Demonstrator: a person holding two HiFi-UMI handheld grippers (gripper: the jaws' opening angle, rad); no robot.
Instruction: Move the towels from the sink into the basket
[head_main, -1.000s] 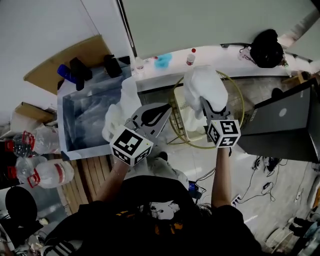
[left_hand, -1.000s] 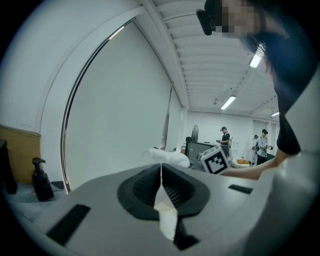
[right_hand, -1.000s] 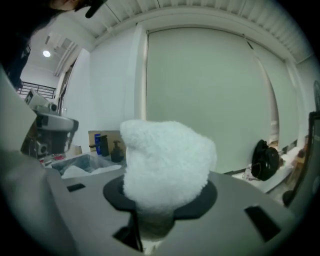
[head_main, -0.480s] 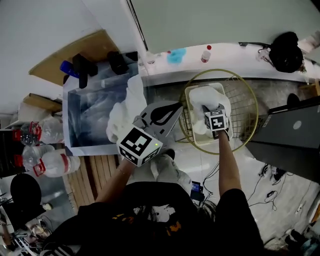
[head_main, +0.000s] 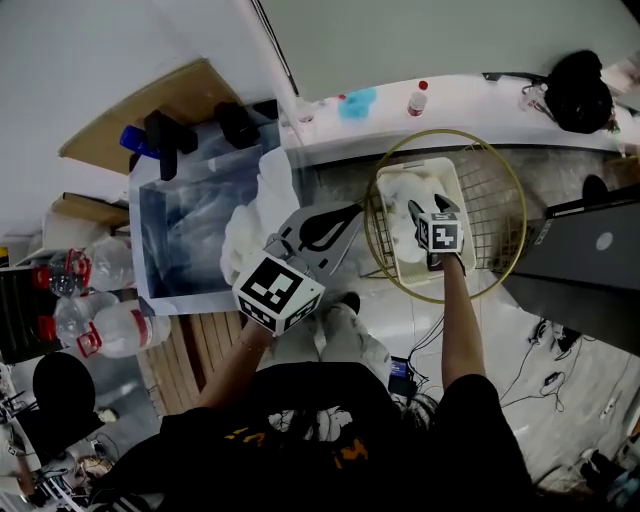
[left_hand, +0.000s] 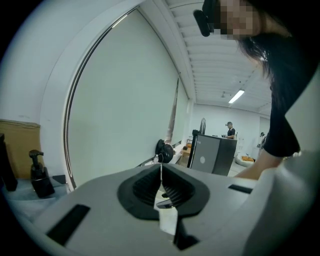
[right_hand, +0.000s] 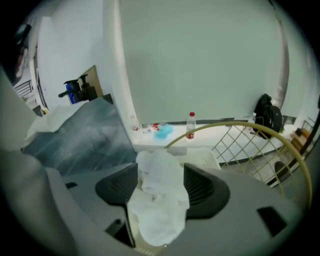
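**Right claw released over the basket; left claw clenched and empty**

In the head view, the right gripper (head_main: 425, 215) is being held at the right centre of the frame. It is positioned over the gold wire basket (head_main: 500, 180) and above the white tub (head_main: 425, 165) seated inside it. Its jaws have just been opening and are being shown apart in the right gripper view. A crumpled white towel (right_hand: 160, 200) is lying loose between the pads, released rather than gripped.

The left gripper (head_main: 352, 210) is being held at the centre of the head view, between the steel sink (head_main: 185, 225) at left centre and the basket. In the left gripper view its jaws are being shown pressed together, pad against pad, with nothing grasped.

A second white towel (head_main: 262, 195) is being observed draped over the sink's right edge, just beside the left gripper.

Along the white ledge (head_main: 470, 100) across the upper part of the head view, a red-capped bottle (head_main: 418, 98) is standing upright. A black bag (head_main: 572, 95) is resting on the ledge at the upper right.
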